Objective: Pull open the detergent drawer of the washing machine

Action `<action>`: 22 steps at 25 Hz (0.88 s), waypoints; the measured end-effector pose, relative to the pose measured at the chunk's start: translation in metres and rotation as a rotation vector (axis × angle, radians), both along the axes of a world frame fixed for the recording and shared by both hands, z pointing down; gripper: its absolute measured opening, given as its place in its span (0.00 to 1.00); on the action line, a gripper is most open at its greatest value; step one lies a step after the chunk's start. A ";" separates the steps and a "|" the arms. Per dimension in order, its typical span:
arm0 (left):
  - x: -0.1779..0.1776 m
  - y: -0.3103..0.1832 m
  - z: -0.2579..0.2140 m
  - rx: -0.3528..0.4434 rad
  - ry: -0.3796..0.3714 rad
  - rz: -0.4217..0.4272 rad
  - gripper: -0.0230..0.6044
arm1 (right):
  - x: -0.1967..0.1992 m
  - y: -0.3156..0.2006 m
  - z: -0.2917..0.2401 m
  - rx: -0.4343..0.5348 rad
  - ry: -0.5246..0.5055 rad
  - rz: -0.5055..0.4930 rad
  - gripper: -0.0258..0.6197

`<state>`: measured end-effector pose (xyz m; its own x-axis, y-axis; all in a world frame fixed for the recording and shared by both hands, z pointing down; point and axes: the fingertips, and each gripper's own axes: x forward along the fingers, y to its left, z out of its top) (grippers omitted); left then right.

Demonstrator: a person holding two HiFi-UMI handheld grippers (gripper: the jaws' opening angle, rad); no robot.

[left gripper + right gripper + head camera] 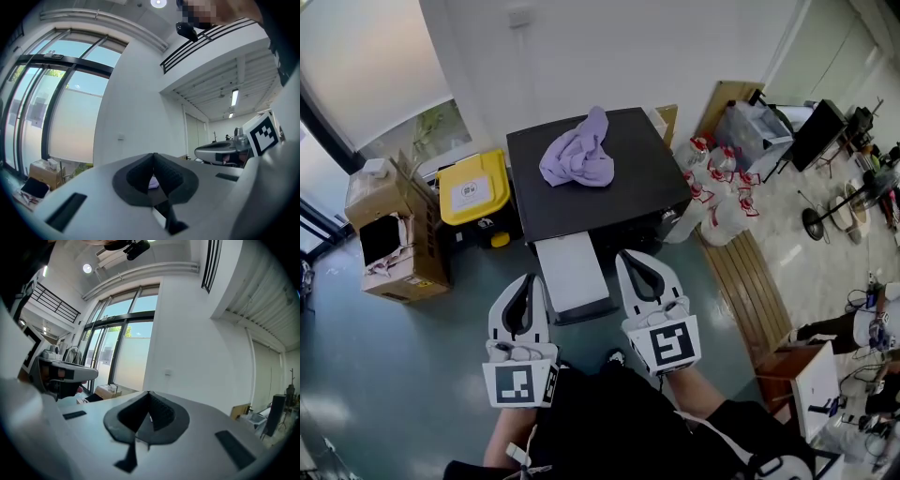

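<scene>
Plainly, white drawer [570, 270] juts from black washer [623, 199]; left tool [529, 278] and right tool [625, 255] closed.

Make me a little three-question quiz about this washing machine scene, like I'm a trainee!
1. What lies on top of the washer?
2. True or false: the left gripper is holding something.
3. In the head view, on which side of the washer does the yellow bin stand? A: left. B: right. C: on top.

Key
1. A purple cloth.
2. False: its jaws are shut with nothing between them.
3. A.
</scene>
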<state>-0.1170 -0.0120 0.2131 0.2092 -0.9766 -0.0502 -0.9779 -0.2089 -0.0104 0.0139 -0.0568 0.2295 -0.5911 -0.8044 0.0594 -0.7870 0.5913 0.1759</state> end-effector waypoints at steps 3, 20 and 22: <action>-0.001 0.001 -0.002 0.006 0.005 -0.002 0.07 | 0.001 0.001 0.002 -0.005 0.001 0.004 0.05; -0.008 -0.002 0.008 -0.024 0.003 -0.033 0.07 | 0.013 -0.004 0.009 -0.038 -0.020 0.037 0.05; -0.006 -0.002 0.009 -0.027 0.003 -0.029 0.07 | 0.014 -0.004 0.010 -0.040 -0.020 0.038 0.05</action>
<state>-0.1234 -0.0135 0.2217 0.1803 -0.9833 -0.0243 -0.9836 -0.1803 -0.0020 0.0283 -0.0609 0.2392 -0.5612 -0.8238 0.0804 -0.8125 0.5668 0.1364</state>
